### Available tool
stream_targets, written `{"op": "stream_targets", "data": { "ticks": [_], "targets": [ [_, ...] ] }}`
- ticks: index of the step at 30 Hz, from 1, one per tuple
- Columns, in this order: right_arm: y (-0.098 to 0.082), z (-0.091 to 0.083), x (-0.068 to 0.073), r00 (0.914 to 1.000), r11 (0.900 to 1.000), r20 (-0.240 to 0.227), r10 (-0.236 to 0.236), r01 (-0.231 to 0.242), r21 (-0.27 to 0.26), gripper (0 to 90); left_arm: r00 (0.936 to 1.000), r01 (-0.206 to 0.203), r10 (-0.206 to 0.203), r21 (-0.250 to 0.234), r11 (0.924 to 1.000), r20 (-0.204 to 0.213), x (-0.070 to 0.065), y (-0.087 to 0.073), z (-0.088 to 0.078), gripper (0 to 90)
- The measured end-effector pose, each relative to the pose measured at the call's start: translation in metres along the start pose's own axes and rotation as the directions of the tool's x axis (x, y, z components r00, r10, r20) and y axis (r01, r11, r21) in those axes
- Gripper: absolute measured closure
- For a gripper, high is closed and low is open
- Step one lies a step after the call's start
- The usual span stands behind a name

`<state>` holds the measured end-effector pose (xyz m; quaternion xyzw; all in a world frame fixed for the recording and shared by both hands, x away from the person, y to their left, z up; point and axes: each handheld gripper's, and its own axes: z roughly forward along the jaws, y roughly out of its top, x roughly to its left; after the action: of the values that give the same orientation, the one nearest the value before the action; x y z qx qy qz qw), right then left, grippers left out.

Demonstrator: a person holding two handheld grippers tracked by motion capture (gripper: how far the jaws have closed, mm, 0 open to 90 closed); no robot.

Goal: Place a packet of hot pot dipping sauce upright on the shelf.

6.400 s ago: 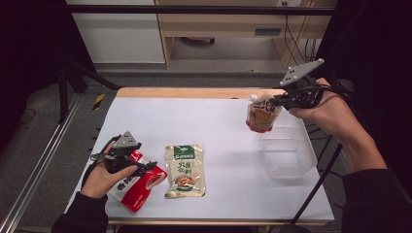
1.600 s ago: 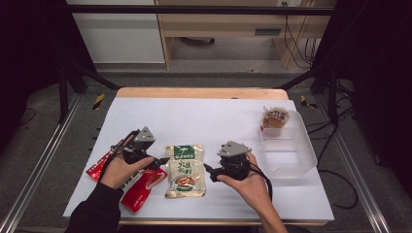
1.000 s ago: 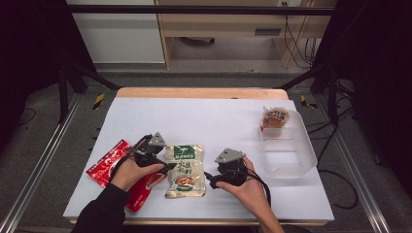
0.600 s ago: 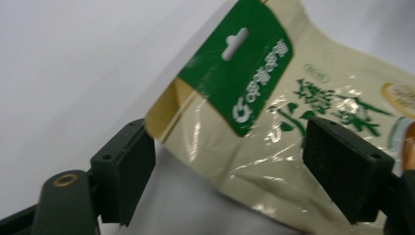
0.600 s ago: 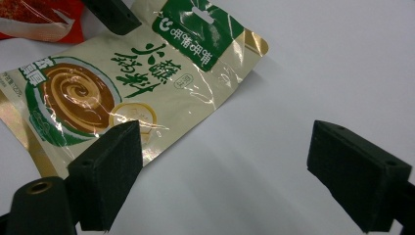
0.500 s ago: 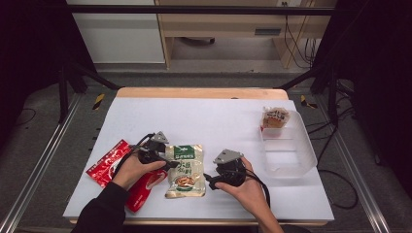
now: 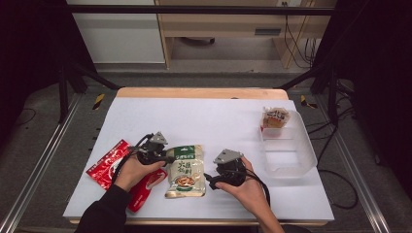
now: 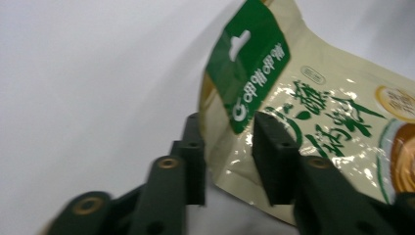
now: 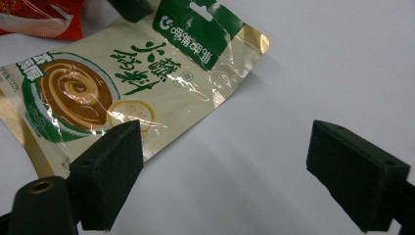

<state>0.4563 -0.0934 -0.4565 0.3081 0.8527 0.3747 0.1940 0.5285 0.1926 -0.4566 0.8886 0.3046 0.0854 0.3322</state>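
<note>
We see the left tongs (image 8: 227,164) at the top corner of the beige-and-green snack pouch (image 7: 185,171), w/ the pouch's upper left edge between the jaws. The jaws have just been closing and stand narrow; in the left gripper view one jaw sits under the pouch edge and the other over its face, but we can't tell if the pads press on the foil yet. The pouch lies flat on the white counter (image 7: 214,121), green header end pointing away from the person.

The right tongs (image 9: 240,181) sit just right of the pouch, jaws wide apart w/ nothing between them; bare counter shows in the gap. In the right gripper view, the pouch's right edge is just beside the left-hand jaw, apart from it.

A red packet (image 7: 109,162) lies left of the left tongs, partly under the left hand (image 7: 133,170). Well off to the right of the right tongs stands a clear plastic bin (image 7: 286,155), w/ a small brown snack pack (image 7: 275,118) at its far end.
</note>
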Motion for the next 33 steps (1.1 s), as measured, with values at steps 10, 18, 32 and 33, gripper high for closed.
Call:
{"op": "stream_targets", "data": {
  "ticks": [10,18,32,33],
  "targets": [
    [0.001,-0.001,0.0,1.0,1.0,0.0,-0.01,0.01,0.003,14.3,0.9999,0.007,-0.007,-0.026,0.9996,0.011,-0.001,0.004,-0.012,90.0],
    [0.002,-0.003,0.0,0.9998,1.0,0.007,-0.016,0.016,-0.005,14.5,0.9995,-0.027,0.028,-0.064,0.9976,0.011,-0.008,0.015,-0.033,90.0],
    [0.019,-0.015,0.0,0.9987,0.999,-0.01,-0.049,0.049,-0.022,18.3,0.9946,-0.104,0.104,-0.125,0.9867,-0.004,-0.026,0.032,-0.069,90.0],
    [0.025,-0.017,-0.002,0.9981,0.998,-0.006,-0.061,0.061,-0.014,18.7,0.9934,-0.114,0.115,-0.128,0.9852,-0.003,-0.029,0.034,-0.073,90.0]
  ]
}}
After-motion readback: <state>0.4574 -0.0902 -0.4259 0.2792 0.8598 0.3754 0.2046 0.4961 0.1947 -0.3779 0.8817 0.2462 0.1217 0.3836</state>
